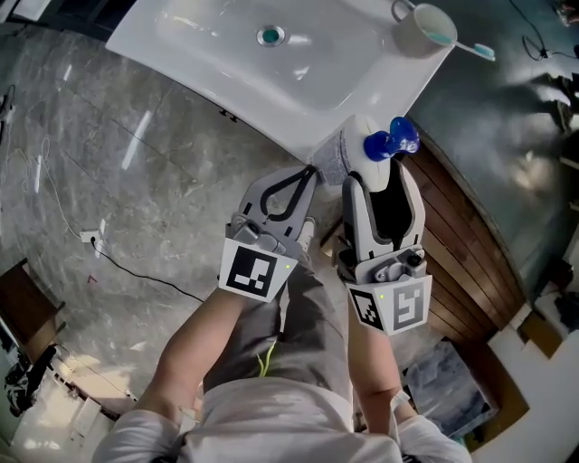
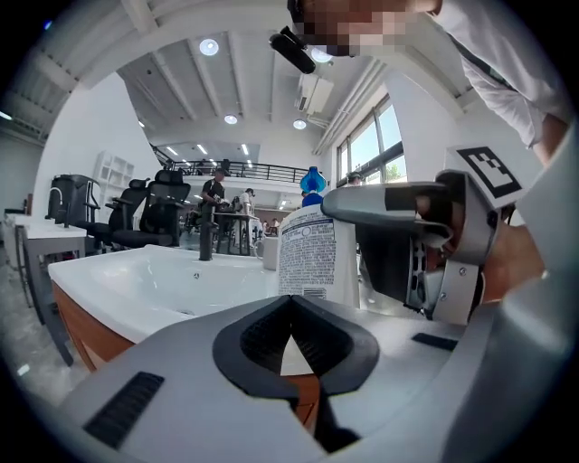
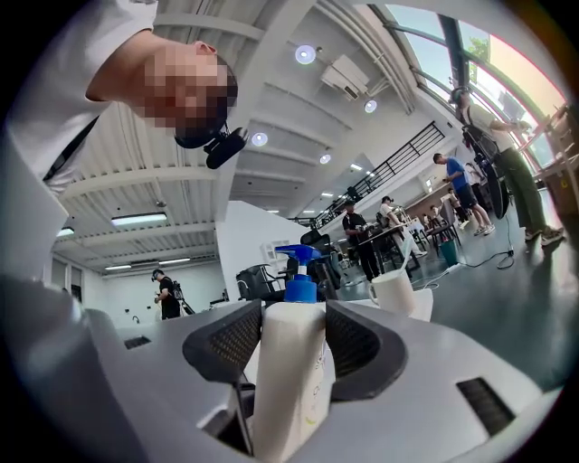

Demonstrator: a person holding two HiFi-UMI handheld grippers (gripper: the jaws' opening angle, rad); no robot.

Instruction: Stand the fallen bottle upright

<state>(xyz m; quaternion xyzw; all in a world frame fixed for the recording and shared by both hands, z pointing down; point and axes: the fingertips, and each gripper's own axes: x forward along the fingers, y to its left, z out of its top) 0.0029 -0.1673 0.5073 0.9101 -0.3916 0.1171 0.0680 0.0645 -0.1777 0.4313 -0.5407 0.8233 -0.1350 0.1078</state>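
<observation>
Clamping the bottle at the sink corner, right tongs neighbour closed left tongs; mug beyond.

Bright ceiling lamps — fisheye-warped, dark-vignetted edges.

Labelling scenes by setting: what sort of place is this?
Likely an open-plan office hall with a mock bathroom corner: white washbasin on a wooden cabinet, office chairs, mezzanine railing.
</observation>
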